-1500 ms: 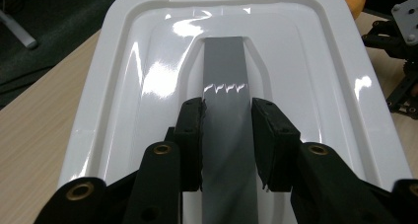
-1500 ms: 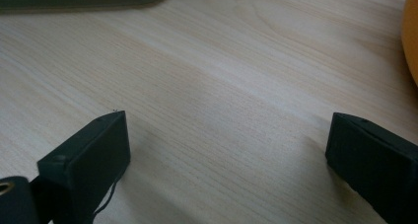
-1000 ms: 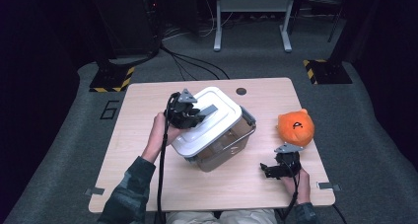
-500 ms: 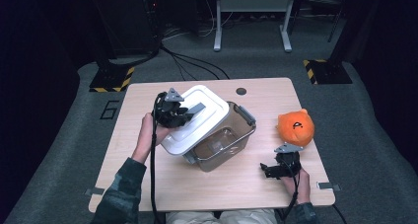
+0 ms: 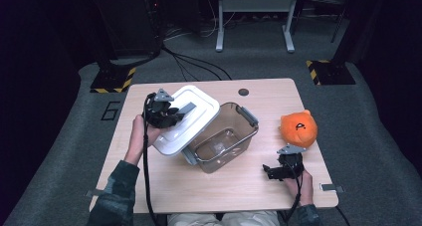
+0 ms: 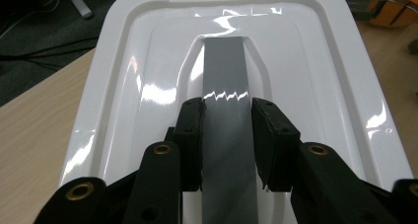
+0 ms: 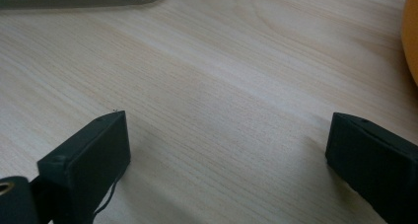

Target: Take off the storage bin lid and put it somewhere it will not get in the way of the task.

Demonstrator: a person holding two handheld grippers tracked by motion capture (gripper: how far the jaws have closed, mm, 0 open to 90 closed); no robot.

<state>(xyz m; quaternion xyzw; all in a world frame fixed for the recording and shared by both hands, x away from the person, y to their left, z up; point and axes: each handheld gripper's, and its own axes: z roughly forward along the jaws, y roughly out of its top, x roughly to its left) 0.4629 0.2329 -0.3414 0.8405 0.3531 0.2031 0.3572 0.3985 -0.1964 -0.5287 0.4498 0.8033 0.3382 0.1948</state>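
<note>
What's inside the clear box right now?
The clear box looks empty through its open part; the white lid, held by the left gripper, covers its left corner.

Wooden table [image 5: 234,186]: clear container [image 5: 224,141], orange plush [image 5: 298,128]

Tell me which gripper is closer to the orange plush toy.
Right. The right gripper rests on the table just in front of the orange plush toy, jaws open. The left gripper is across the clear container, clamped on the white lid's grey handle.
</note>
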